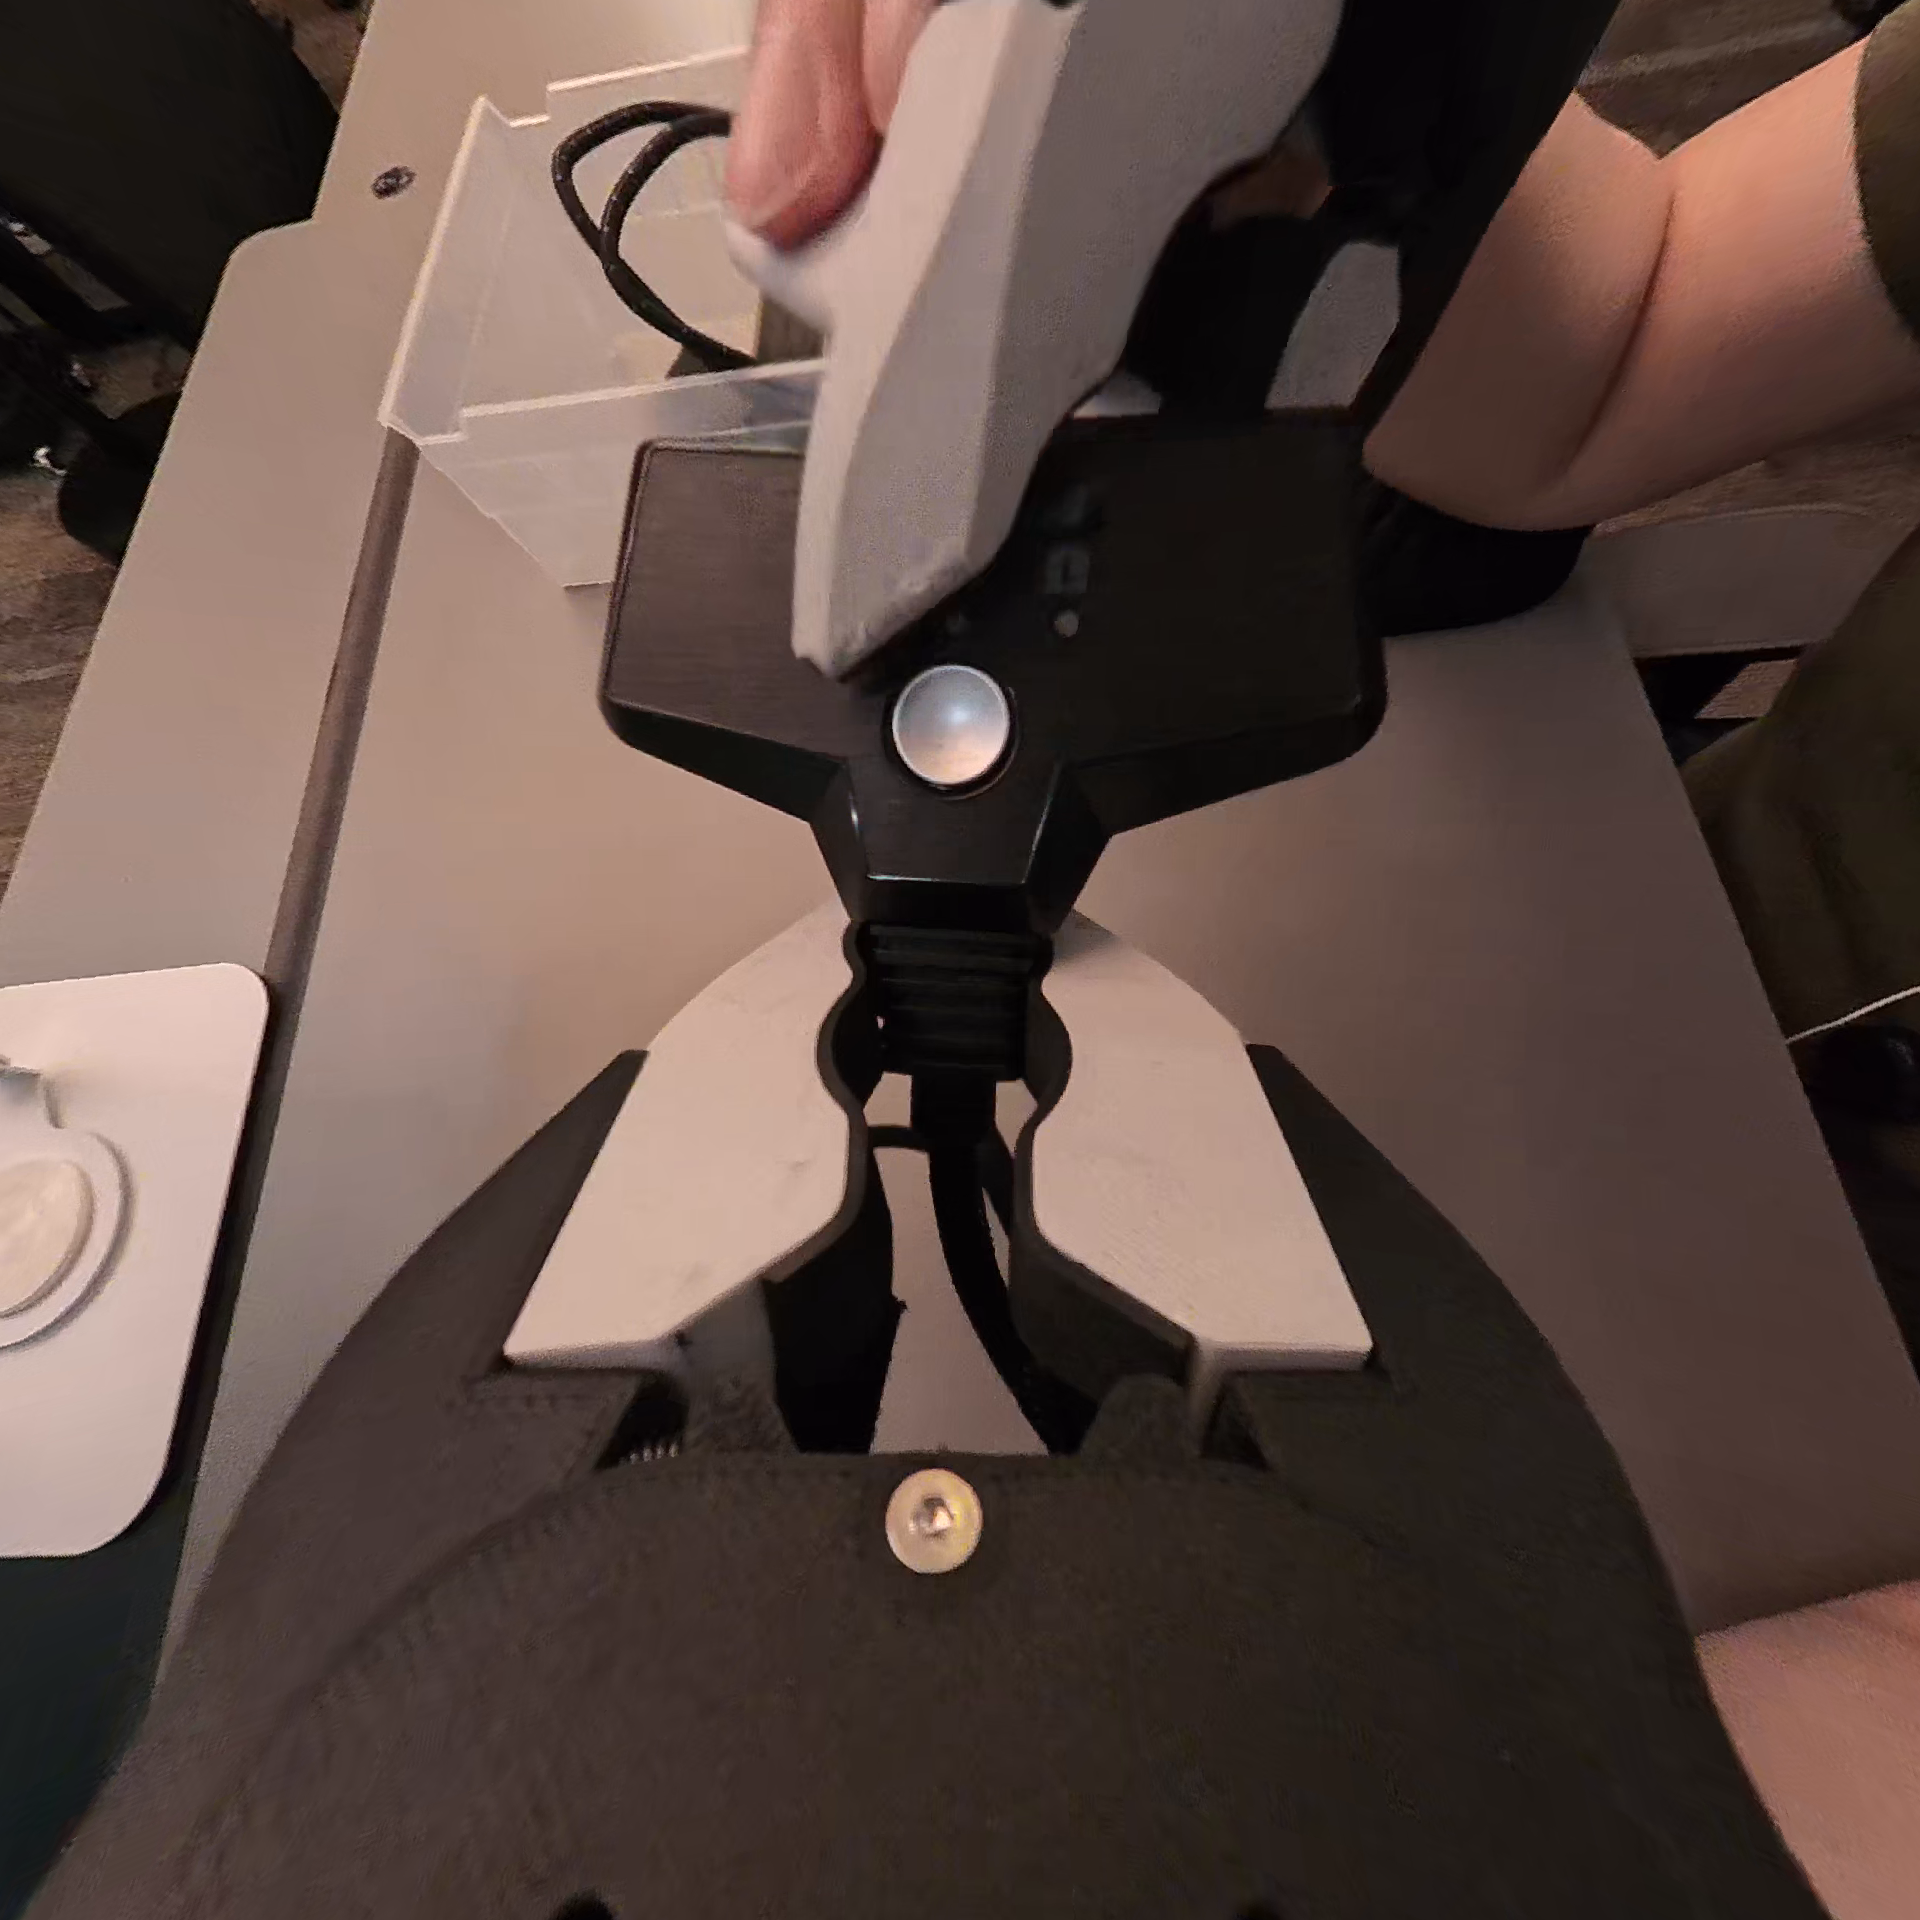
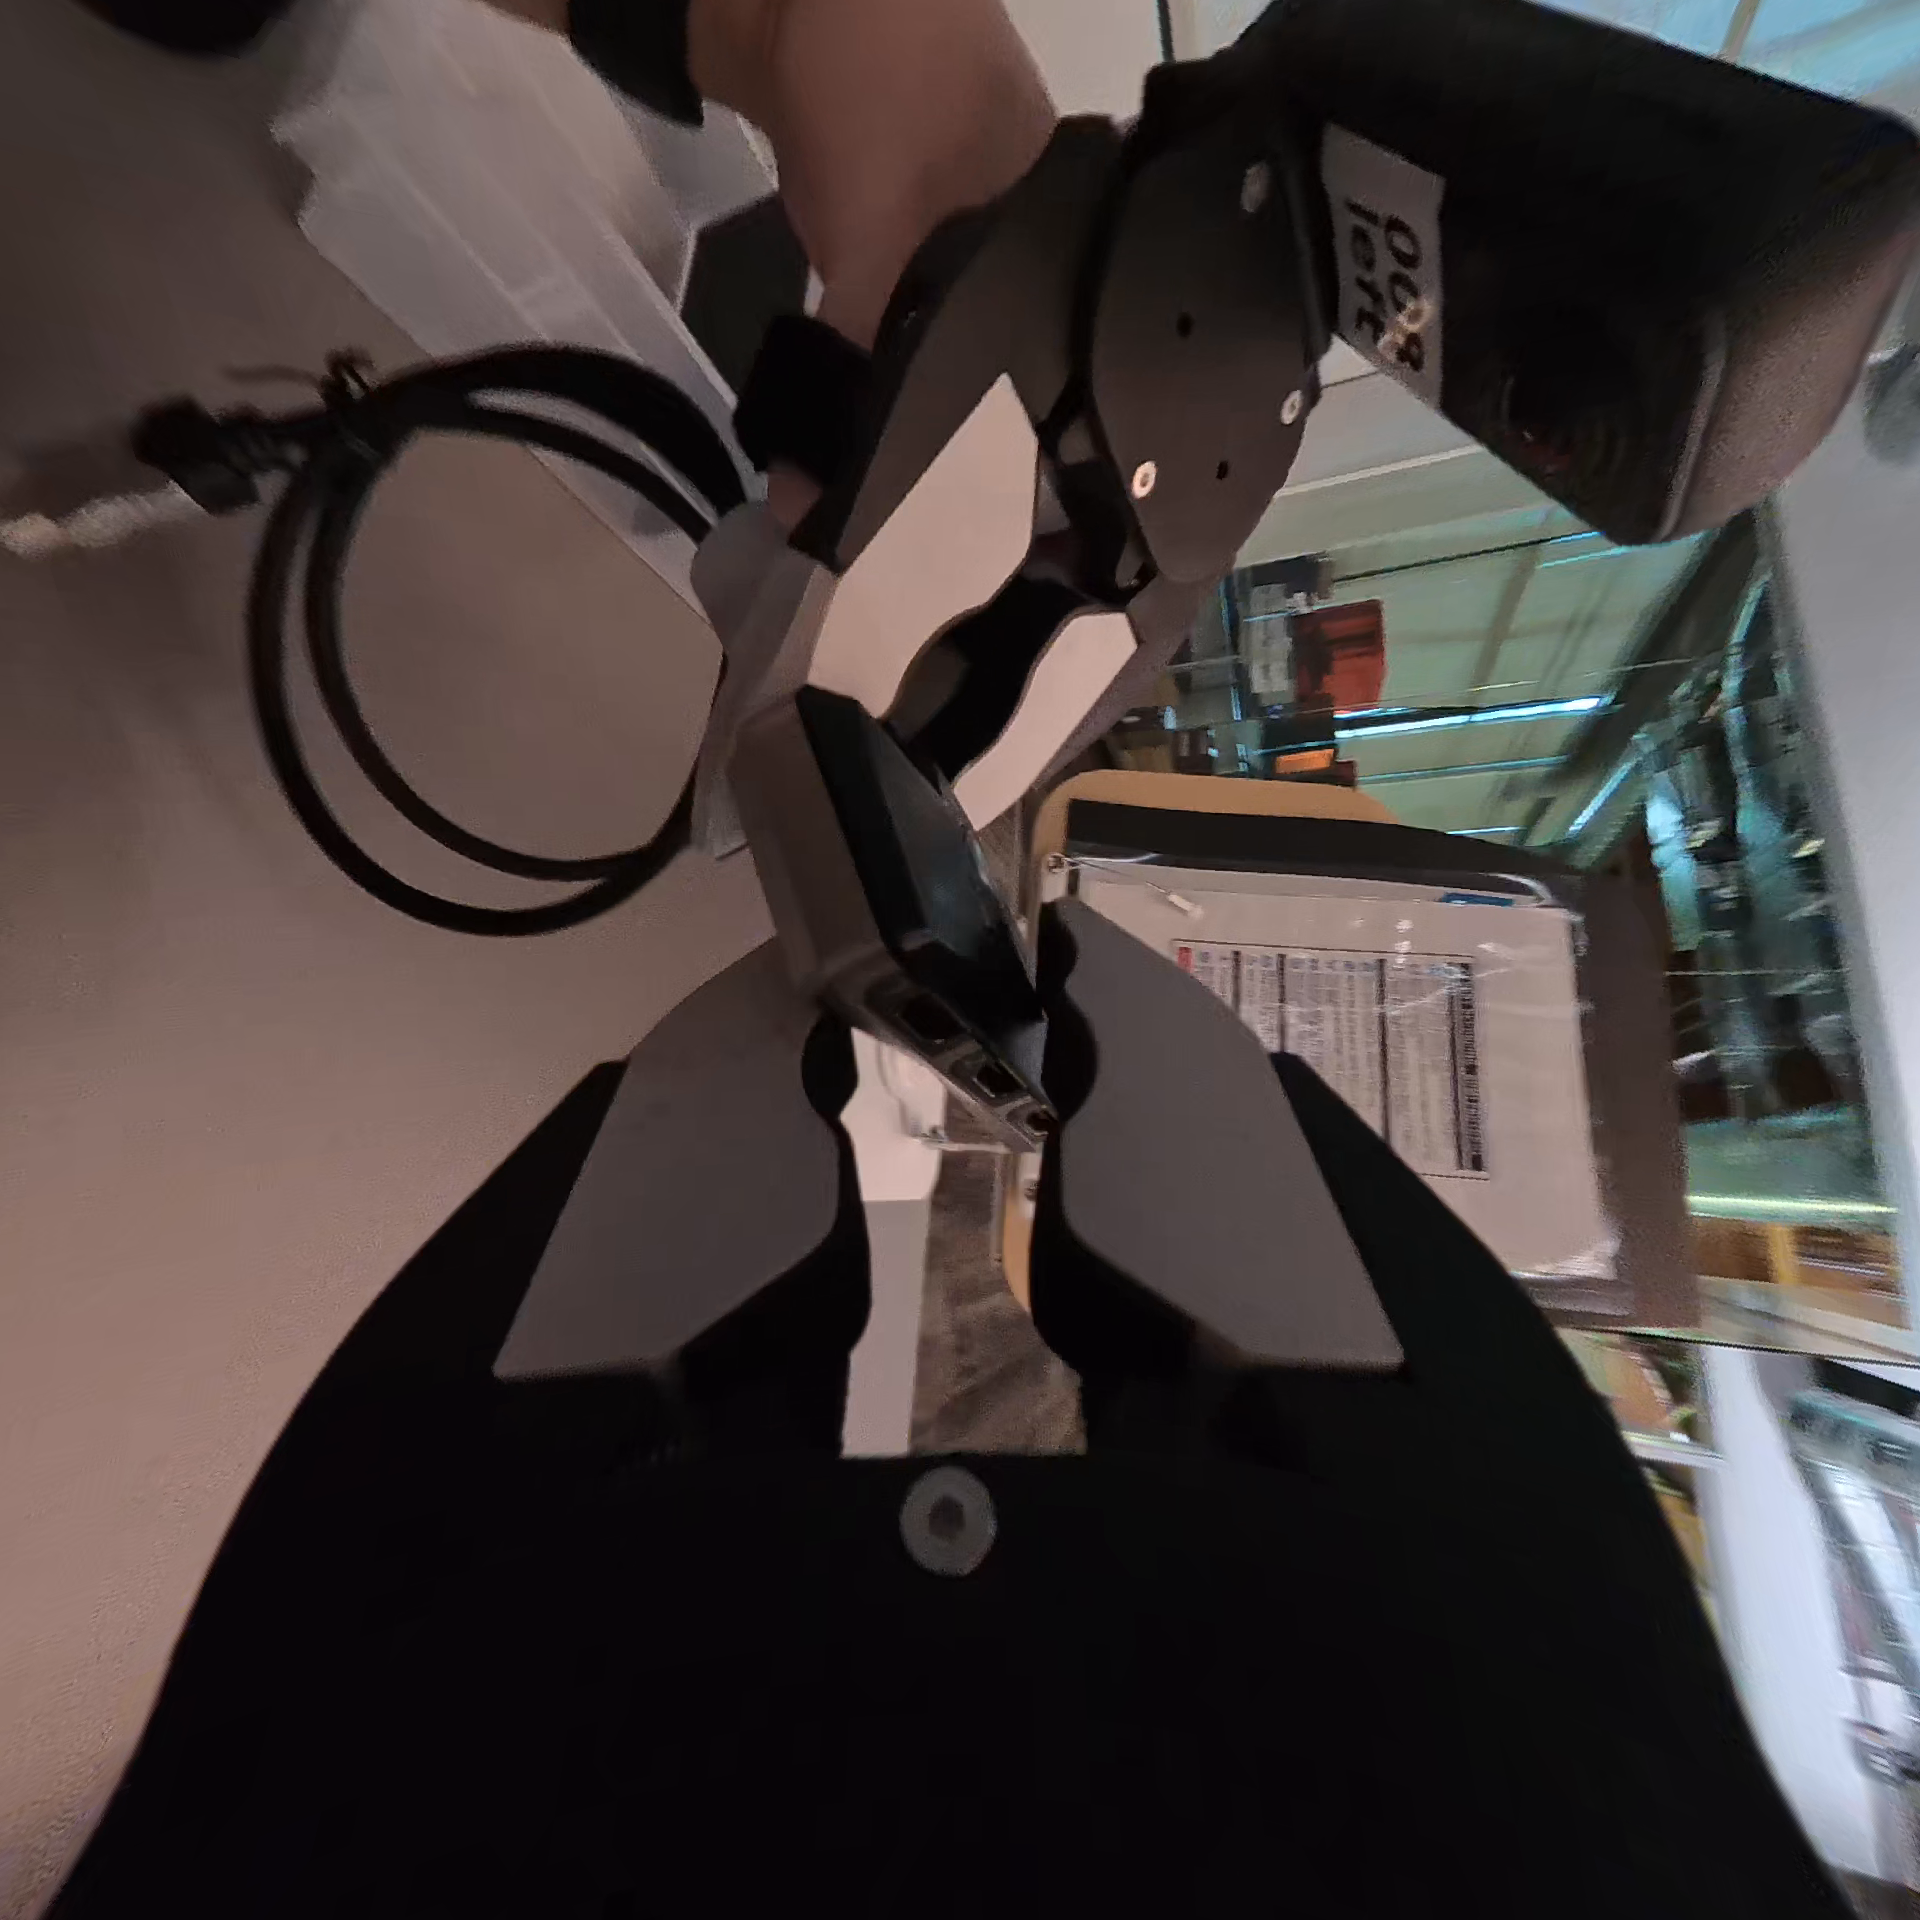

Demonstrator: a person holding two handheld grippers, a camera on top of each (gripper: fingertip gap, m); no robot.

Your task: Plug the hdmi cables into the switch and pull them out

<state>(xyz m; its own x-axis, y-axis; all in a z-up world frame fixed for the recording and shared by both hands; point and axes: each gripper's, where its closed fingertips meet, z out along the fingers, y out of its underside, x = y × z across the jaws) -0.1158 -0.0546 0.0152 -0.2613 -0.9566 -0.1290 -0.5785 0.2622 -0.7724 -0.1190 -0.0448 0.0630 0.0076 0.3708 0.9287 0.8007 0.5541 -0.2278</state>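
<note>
The table [image 1: 499, 810] carries a clear plastic bin [image 1: 540, 343] with a coiled cable in it. Above the table, the black switch [image 1: 935, 623] is lifted, probably so a plug can be driven in or drawn out against a firm hold. The right gripper [image 2: 940, 1023] has its fingers closed on the switch's port end. The left gripper [image 1: 951, 1013] has its fingers clamped narrowly on the ribbed HDMI plug [image 1: 951, 997], seated at the switch's near edge.

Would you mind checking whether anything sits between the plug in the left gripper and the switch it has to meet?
Nothing visible does. The left gripper is shut on the HDMI plug, which already meets the black switch. The right gripper grips the switch's far end.
</note>
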